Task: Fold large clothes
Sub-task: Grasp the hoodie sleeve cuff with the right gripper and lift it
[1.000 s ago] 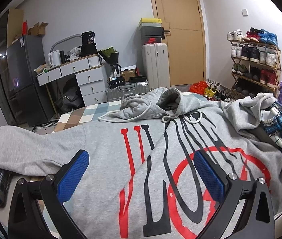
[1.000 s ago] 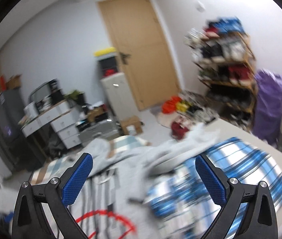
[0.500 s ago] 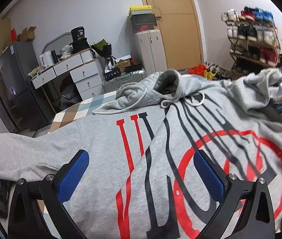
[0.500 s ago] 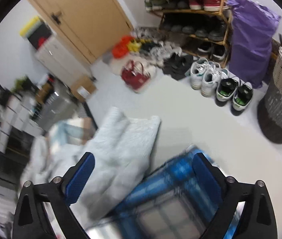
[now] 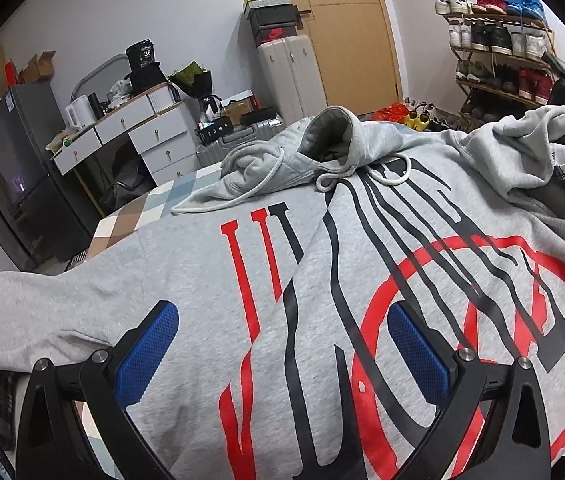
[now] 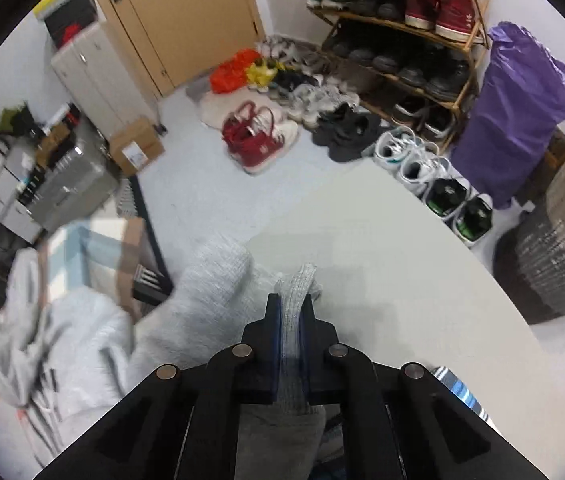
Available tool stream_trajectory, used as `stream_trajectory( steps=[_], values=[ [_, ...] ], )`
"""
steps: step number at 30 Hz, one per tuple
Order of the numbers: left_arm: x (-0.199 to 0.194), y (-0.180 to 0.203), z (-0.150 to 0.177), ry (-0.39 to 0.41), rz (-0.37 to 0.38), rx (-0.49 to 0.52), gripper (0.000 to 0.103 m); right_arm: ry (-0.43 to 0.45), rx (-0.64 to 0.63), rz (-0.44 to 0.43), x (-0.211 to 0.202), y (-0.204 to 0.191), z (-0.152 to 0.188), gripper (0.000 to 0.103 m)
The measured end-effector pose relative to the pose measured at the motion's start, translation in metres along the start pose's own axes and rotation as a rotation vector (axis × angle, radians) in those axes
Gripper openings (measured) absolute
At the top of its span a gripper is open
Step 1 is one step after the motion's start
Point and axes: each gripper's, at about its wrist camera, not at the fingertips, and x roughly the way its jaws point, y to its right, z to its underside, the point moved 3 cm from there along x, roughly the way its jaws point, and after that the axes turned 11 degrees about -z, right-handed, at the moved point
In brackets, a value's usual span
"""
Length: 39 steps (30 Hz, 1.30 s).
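Both claws differ: right claw (image 6: 290, 320) clamps the hoodie's ribbed cuff (image 6: 296, 292) (grey), left claw (image 5: 282, 344) gapes over the hoodie (image 5: 202, 272).

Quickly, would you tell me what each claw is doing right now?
Left claw: open, above the hoodie, holding nothing.
Right claw: shut on the hoodie's cuff.
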Motion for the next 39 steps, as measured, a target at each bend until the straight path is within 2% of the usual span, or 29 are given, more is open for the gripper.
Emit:
stream_trajectory(
  steps=[8, 13, 16, 20, 23, 27, 30, 33, 37, 39],
  values=[
    [-0.009, -0.004, -0.006, 0.066, -0.024, -0.009, 0.102, 0.283, 0.039, 0.024, -0.1, 0.022, -0.017, 0.007],
    [-0.009, -0.009, -0.01, 0.068, -0.018, -0.048, 0.102, 0.399, 0.057, 0.054, -0.166, 0.019, -0.032, 0.007],
    [-0.006, -0.01, -0.011, 0.058, -0.006, -0.062, 0.102, 0.474, 0.068, 0.054, -0.212, 0.007, -0.048, 0.007],
    [-0.007, -0.013, -0.013, 0.078, -0.015, -0.064, 0.102, 0.597, 0.034, 0.142, -0.271, -0.016, -0.072, 0.007],
    [-0.01, -0.021, -0.012, 0.094, -0.019, -0.085, 0.102, 0.627, 0.068, 0.152, -0.287, -0.021, -0.079, 0.007],
    [-0.011, -0.033, -0.01, 0.097, -0.019, -0.112, 0.102, 0.712, 0.032, 0.199, -0.315, -0.041, -0.081, 0.007],
    [-0.014, -0.046, -0.009, 0.115, -0.025, -0.136, 0.102, 0.737, 0.016, 0.145, -0.325, -0.06, -0.08, 0.007],
    [-0.015, -0.061, -0.007, 0.123, -0.043, -0.158, 0.102, 0.739, -0.103, 0.092, -0.323, -0.101, -0.072, 0.007],
    [-0.013, -0.088, -0.002, 0.116, -0.063, -0.213, 0.102, 0.726, -0.278, -0.067, -0.309, -0.186, -0.045, 0.007],
    [-0.012, -0.106, 0.001, 0.115, -0.085, -0.253, 0.102, 0.701, -0.363, -0.183, -0.298, -0.241, -0.019, 0.007]
  ],
)
